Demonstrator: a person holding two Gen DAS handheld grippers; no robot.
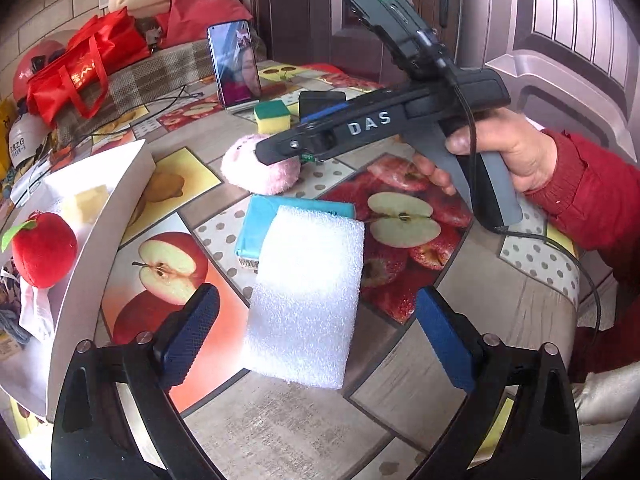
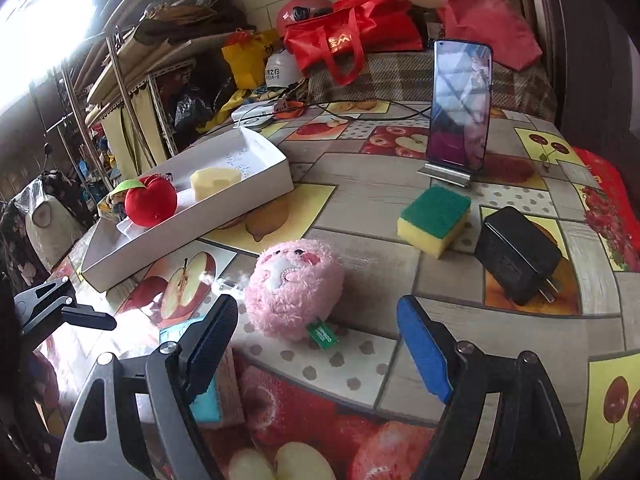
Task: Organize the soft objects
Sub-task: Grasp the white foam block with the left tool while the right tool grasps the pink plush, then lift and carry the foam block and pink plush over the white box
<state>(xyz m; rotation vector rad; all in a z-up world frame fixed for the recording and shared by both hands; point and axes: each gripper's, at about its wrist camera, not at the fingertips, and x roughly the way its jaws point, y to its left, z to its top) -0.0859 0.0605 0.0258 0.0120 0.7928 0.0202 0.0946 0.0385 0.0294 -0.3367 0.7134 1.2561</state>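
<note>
**Tongs lining up on soft pieces**

Left tongs (image 1: 316,320) are gaping around white foam pad (image 1: 306,296) on worktop (image 1: 280,432), not touching. Right tongs (image 2: 318,340) are gaping before pink plush (image 2: 294,292). Both likely light, squashy: pinching mid-body should suit.

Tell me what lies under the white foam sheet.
A flat teal packet lies under the far end of the white rectangular foam sheet, on the fruit-print tablecloth. Its barcode end shows; the covered part is hidden. Whether the sheet hides anything else cannot be seen.
</note>
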